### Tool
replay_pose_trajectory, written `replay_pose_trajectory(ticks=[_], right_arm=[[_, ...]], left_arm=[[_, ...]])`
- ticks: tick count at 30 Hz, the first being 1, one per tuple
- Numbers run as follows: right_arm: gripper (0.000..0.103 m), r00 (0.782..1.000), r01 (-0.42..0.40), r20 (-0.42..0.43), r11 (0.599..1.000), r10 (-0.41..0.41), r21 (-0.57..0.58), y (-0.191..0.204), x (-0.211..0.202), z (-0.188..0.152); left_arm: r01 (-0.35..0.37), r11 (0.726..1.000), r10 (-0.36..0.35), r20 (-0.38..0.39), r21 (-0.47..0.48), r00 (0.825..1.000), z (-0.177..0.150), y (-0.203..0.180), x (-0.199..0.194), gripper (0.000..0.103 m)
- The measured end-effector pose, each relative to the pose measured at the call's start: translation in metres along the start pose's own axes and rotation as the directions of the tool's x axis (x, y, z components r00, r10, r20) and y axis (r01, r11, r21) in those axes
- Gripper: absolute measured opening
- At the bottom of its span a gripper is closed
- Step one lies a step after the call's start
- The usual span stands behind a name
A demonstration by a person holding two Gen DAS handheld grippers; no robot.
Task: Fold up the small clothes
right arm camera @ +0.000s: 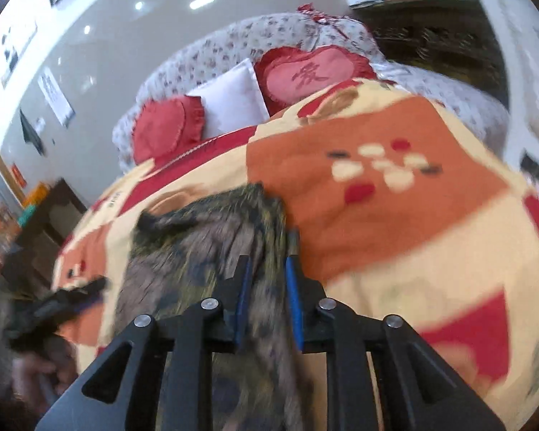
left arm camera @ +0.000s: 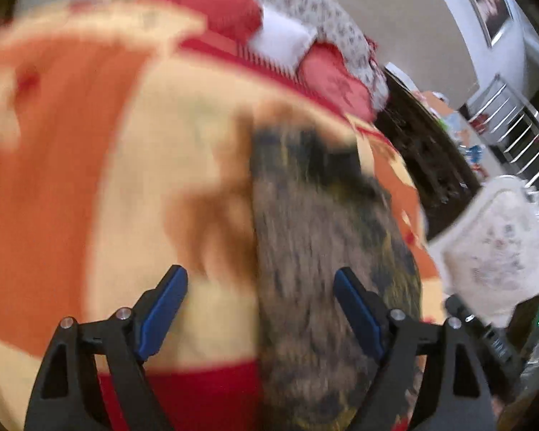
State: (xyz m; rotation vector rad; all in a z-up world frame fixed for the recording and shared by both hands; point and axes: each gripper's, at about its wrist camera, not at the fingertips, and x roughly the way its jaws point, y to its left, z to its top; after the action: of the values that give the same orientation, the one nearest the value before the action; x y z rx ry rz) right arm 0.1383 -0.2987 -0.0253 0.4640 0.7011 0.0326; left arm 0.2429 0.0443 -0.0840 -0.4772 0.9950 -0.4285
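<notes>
A dark, mottled brown-and-olive garment [right arm camera: 212,251] lies on a bed covered by a patchwork quilt [right arm camera: 377,215] of orange, cream and red blocks, and everything here is placed against that quilt. The garment sits on the quilt's near part, stretched lengthwise toward the cameras, its far end rumpled and slightly lifted; in the left wrist view the same garment [left arm camera: 323,251] runs down the quilt [left arm camera: 72,179] as a long dark strip, heavily blurred. The right gripper [right arm camera: 267,298] is over the garment's right-hand edge, its blue-padded fingers [right arm camera: 294,301] drawn close together with a fold of the dark fabric between them, so it is pinching the garment. The left gripper [left arm camera: 260,309] hangs above the quilt with its fingers [left arm camera: 163,312] spread wide; the garment's left edge passes between them, but neither pad presses on it. In the right wrist view the left gripper [right arm camera: 75,298] shows as a dark blurred shape at the quilt's left border, just beside the garment. Beyond the quilt's far edge, at the head of the bed, a white pillow [right arm camera: 230,104] stands between two red heart-shaped cushions [right arm camera: 165,129], the right one [right arm camera: 312,75] bearing a character. Behind these rises a floral padded headboard [right arm camera: 215,50]. Right of the quilt stands a dark wooden cabinet [right arm camera: 431,36].
</notes>
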Motion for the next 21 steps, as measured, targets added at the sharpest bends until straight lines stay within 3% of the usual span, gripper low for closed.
replay_pose_trajectory(ticks=[2,3,6,8,10,11,12,13,14,16,18,21], right_arm=[[0.021,1.000,-0.006,0.007,0.998,0.006,0.061,-0.004,-0.006,-0.027],[0.021,1.000,0.002,0.007,0.997,-0.002,0.082,-0.004,-0.006,-0.042],[0.021,1.000,0.018,0.019,0.996,-0.020,0.088,-0.007,-0.009,-0.070],[0.021,0.999,0.021,0.024,0.995,-0.023,0.101,-0.013,-0.010,-0.077],[0.021,0.999,0.025,0.039,0.988,-0.031,0.155,-0.026,-0.014,-0.074],[0.021,0.998,0.046,0.041,0.986,-0.053,0.160,-0.031,-0.016,-0.071],[0.022,0.997,0.053,0.045,0.985,-0.061,0.162,-0.035,-0.017,-0.068],[0.023,0.996,0.066,0.047,0.982,-0.075,0.174,-0.042,-0.018,-0.065],[0.025,0.995,0.080,0.044,0.979,-0.090,0.189,-0.048,-0.017,-0.062],[0.026,0.992,0.111,0.035,0.969,-0.122,0.222,-0.058,-0.016,-0.057],[0.026,0.992,0.120,0.020,0.963,-0.129,0.241,-0.064,-0.014,-0.053],[0.029,0.999,0.035,0.013,0.974,-0.039,0.225,-0.065,-0.005,-0.038]], left_arm=[[0.040,0.999,-0.041,0.031,0.023,0.999,-0.010,-0.004,0.003,0.089],[0.096,0.995,-0.096,0.011,0.010,0.995,-0.010,-0.006,0.008,0.089],[0.254,0.966,-0.257,-0.063,-0.046,0.964,-0.003,-0.016,0.022,0.090],[0.287,0.957,-0.290,-0.097,-0.044,0.952,0.000,-0.022,0.029,0.092],[0.278,0.959,-0.283,-0.091,-0.063,0.955,0.002,-0.020,0.032,0.090],[0.273,0.959,-0.279,-0.076,-0.080,0.957,0.002,-0.016,0.030,0.081],[0.249,0.963,-0.256,-0.054,-0.101,0.965,0.003,-0.012,0.029,0.071],[0.204,0.971,-0.210,-0.042,-0.124,0.977,0.002,-0.007,0.028,0.045],[0.182,0.971,-0.190,-0.042,-0.157,0.981,0.000,0.000,0.030,0.034],[0.181,0.967,-0.189,-0.028,-0.180,0.982,-0.003,0.005,0.030,0.027],[0.150,0.979,-0.154,-0.023,-0.135,0.988,-0.005,-0.003,0.023,0.024],[0.128,0.987,-0.131,-0.023,-0.101,0.991,-0.003,-0.012,0.016,0.023]])
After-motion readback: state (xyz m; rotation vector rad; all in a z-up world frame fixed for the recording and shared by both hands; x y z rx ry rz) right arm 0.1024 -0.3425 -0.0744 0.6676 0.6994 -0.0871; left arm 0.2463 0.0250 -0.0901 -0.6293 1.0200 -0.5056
